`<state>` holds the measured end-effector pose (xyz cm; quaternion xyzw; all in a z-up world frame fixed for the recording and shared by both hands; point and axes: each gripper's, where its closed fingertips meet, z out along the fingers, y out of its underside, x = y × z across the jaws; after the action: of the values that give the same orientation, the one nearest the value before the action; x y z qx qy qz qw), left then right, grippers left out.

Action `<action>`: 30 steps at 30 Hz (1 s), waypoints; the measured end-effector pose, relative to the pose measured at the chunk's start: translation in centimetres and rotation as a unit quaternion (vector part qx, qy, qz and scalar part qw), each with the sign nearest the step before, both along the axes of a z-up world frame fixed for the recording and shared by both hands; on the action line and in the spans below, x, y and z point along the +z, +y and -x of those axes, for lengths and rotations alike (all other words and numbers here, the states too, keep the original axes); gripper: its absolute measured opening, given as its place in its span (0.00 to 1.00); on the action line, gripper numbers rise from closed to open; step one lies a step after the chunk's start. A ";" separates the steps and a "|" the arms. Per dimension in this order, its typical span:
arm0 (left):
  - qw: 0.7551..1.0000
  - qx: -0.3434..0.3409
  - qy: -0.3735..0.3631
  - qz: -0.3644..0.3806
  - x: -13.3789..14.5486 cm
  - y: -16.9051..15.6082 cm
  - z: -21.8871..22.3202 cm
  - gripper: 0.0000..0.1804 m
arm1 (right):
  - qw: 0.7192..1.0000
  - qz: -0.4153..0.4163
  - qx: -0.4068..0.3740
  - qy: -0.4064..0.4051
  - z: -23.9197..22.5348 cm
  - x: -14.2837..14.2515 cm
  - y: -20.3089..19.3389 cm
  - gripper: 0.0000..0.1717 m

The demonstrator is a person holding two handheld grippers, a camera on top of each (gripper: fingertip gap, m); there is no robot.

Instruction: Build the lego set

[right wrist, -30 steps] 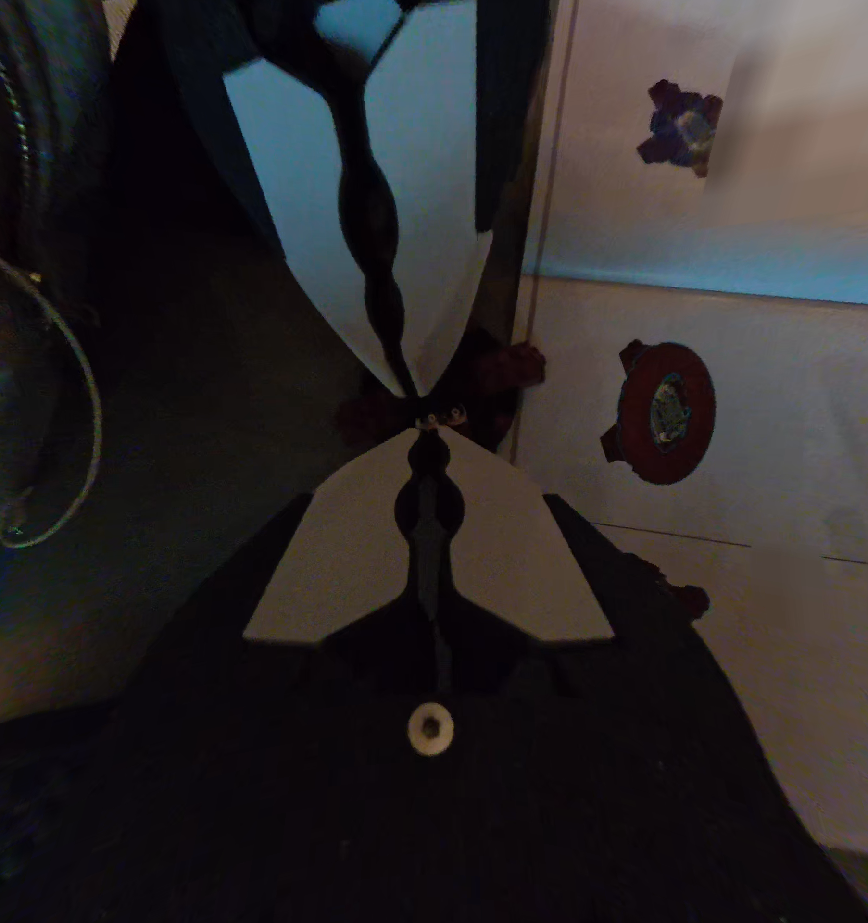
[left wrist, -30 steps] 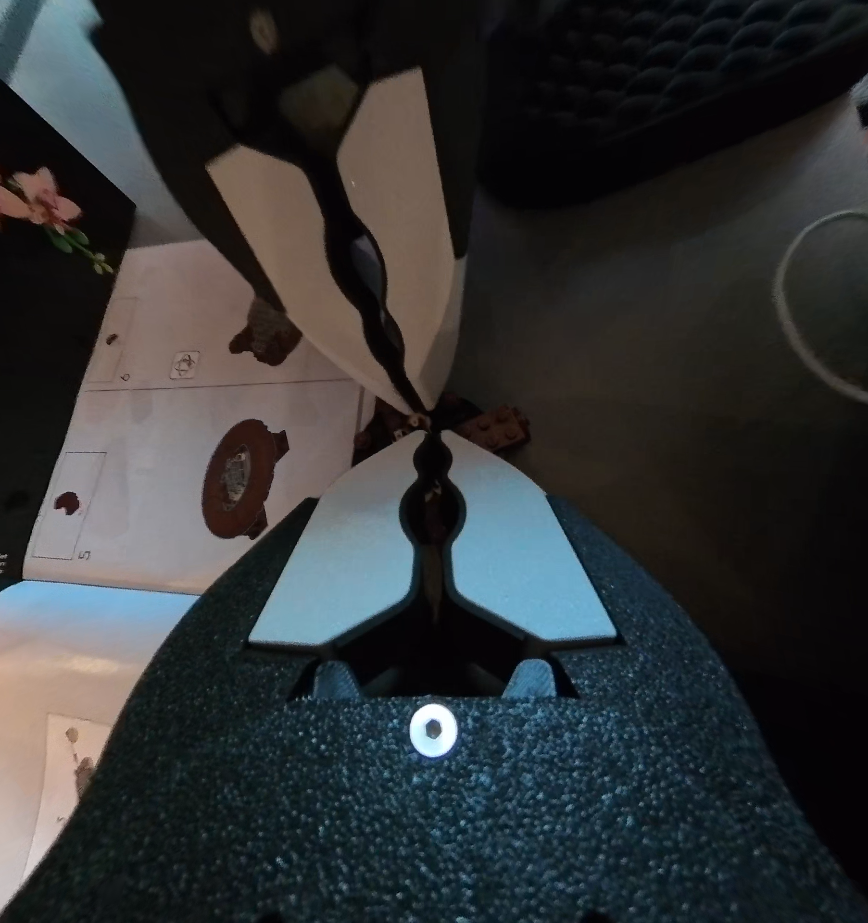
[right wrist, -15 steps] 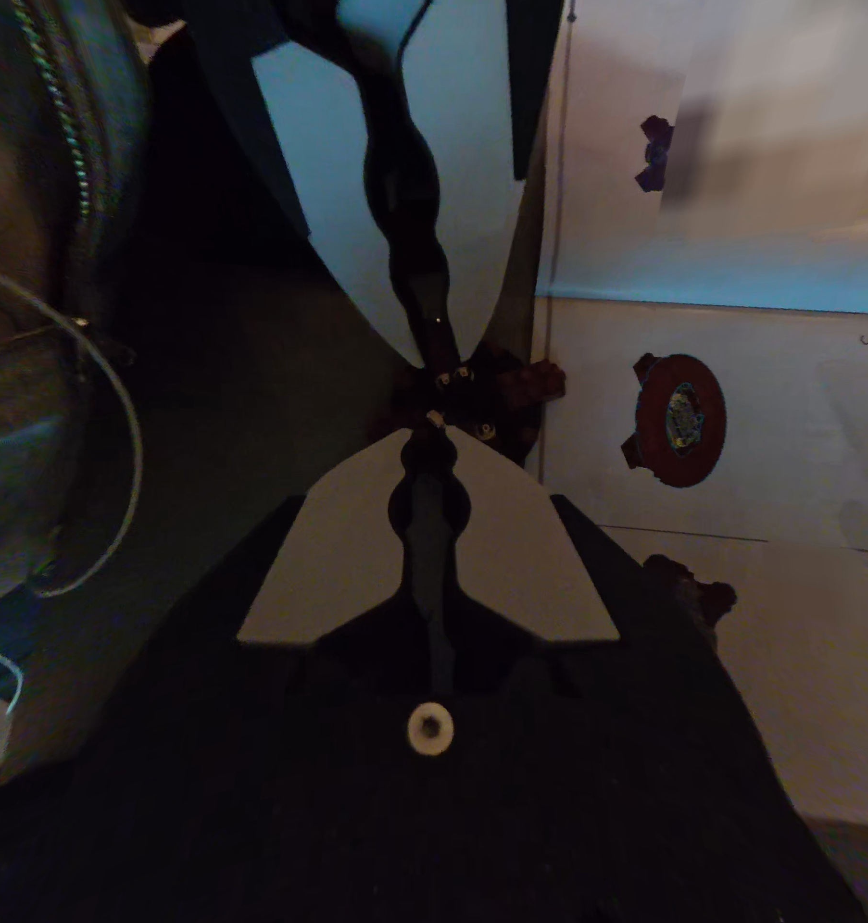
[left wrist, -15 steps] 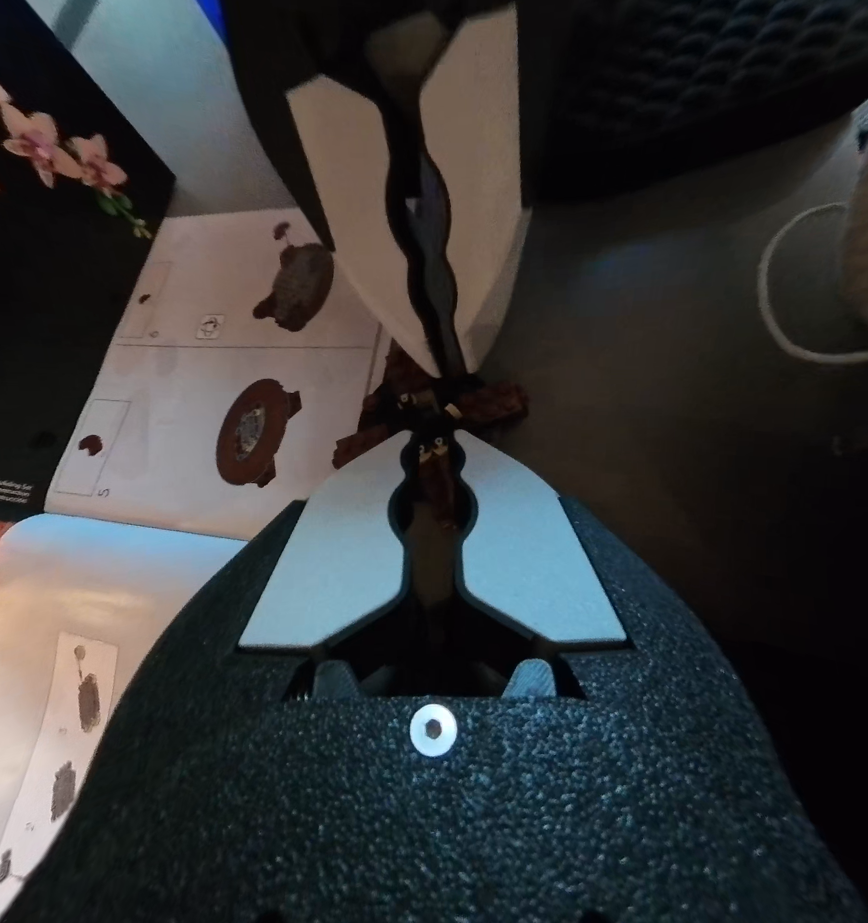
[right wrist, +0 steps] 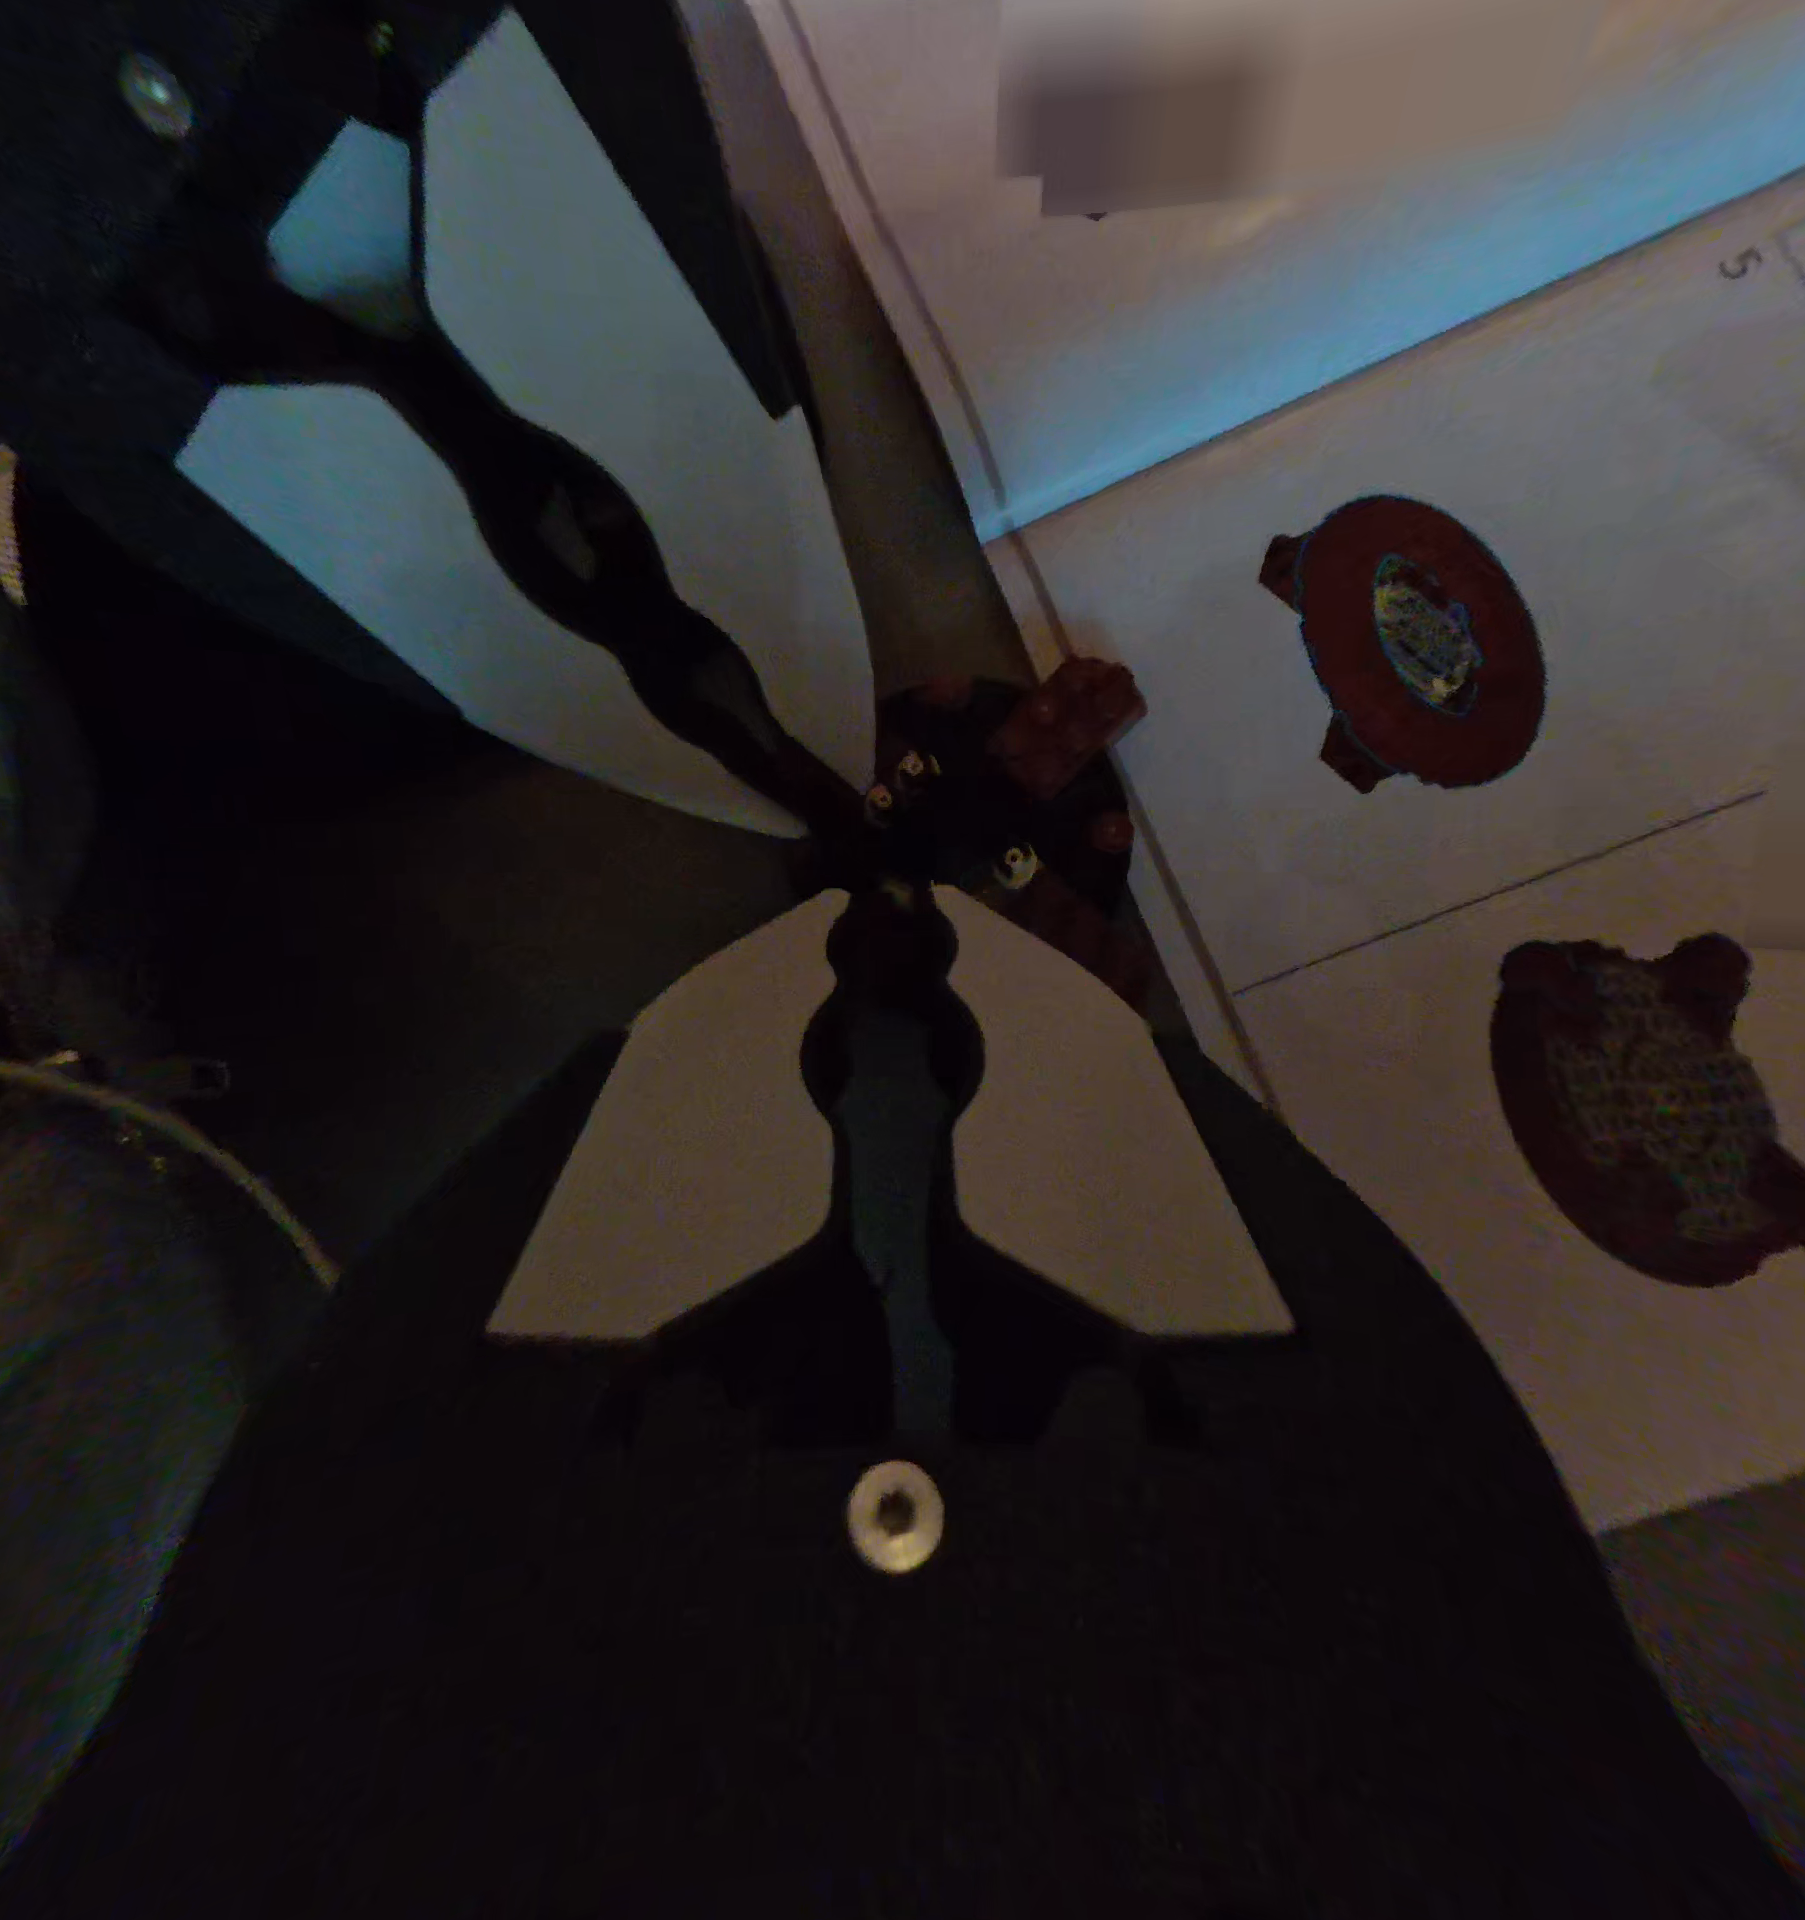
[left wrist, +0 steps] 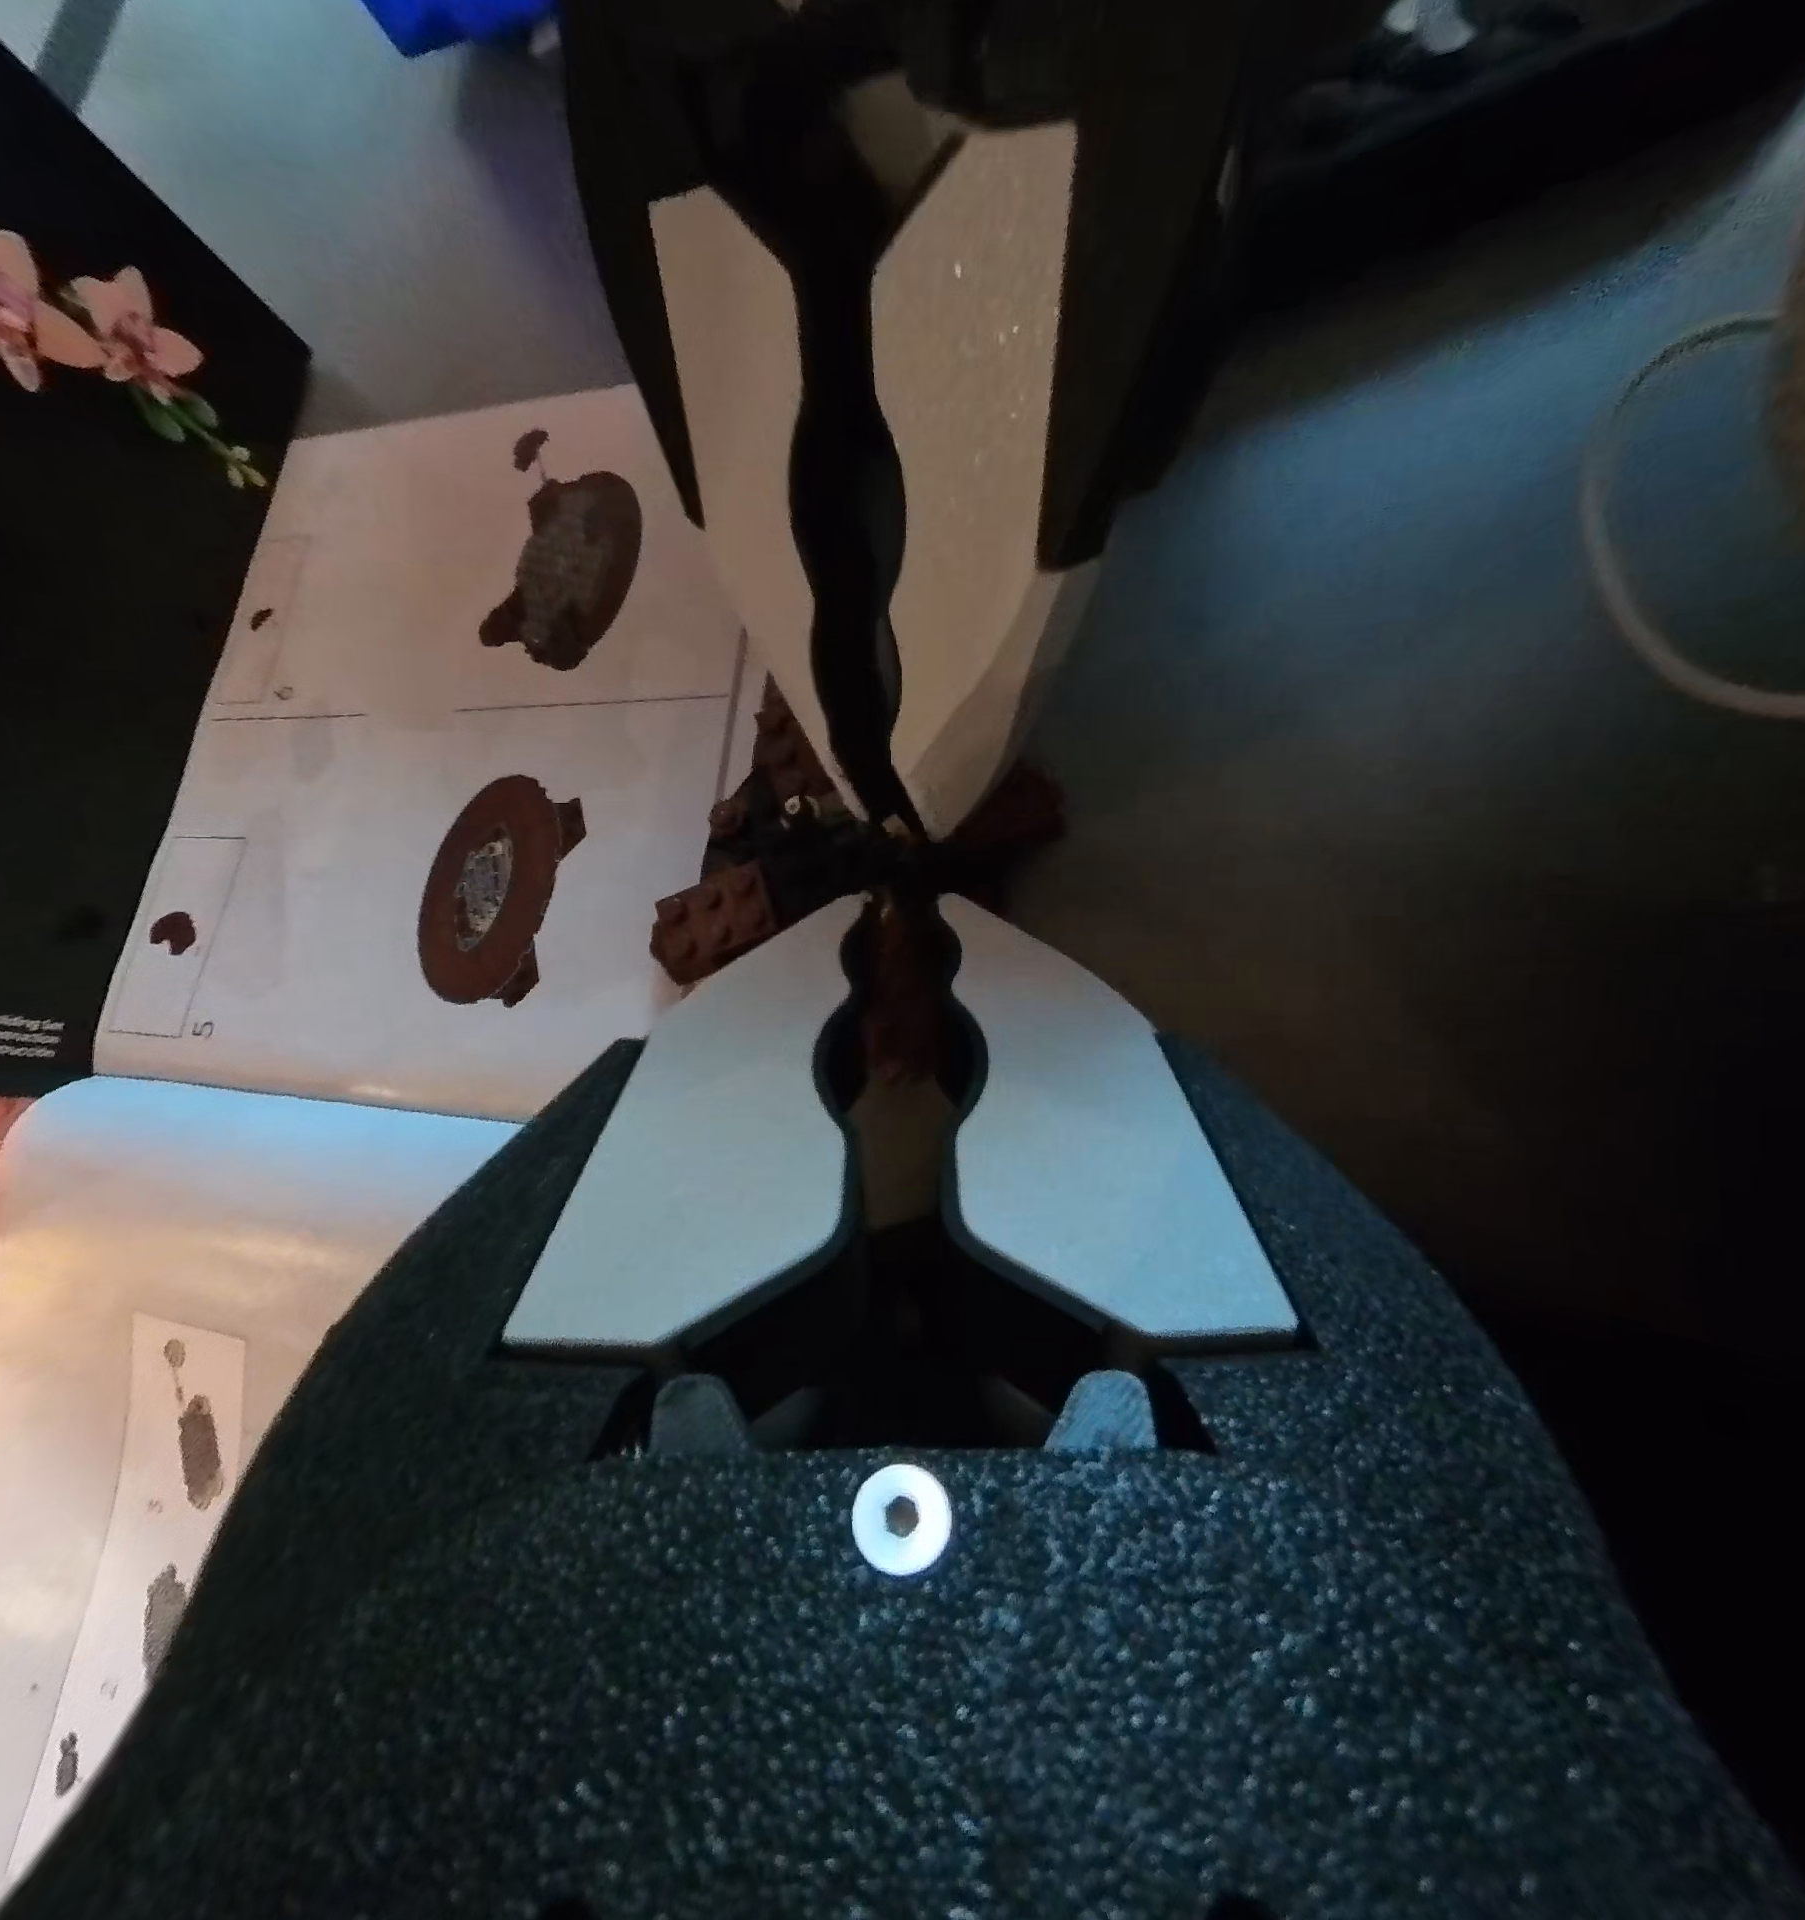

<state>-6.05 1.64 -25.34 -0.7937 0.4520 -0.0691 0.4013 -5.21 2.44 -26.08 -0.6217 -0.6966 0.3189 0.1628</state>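
Here both grippers' jaws clamp the brown brick assembly (left wrist: 716, 925); instruction booklet (left wrist: 378, 748) alongside.

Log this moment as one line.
left gripper: on brown brick assembly | right gripper: same assembly, opposite side | beside open instruction booklet | dark table

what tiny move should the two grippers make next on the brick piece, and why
Probably steady and press together gently: the left gripper and right gripper meet tip to tip over the brown and black brick assembly, lying beside the open instruction booklet.
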 end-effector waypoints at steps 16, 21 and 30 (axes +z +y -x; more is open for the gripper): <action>1.000 -0.005 -0.003 0.016 -0.4 0.0 -0.1 0.03 | 0.999 -0.020 -0.003 0.031 0.8 0.3 -0.5 0.02; 1.000 -0.015 -0.001 0.018 -0.5 -0.2 -0.2 0.03 | 0.996 -0.059 0.001 0.062 1.4 1.0 -0.3 0.01; 1.000 -0.016 -0.015 0.008 0.0 -0.2 -0.3 0.04 | 0.987 -0.135 0.074 0.046 0.9 2.0 0.2 0.00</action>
<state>-5.80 1.45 -25.31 -0.7885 0.4576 -0.0908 0.4006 -6.12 2.67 -24.03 -0.5257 -0.7688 0.2616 0.2534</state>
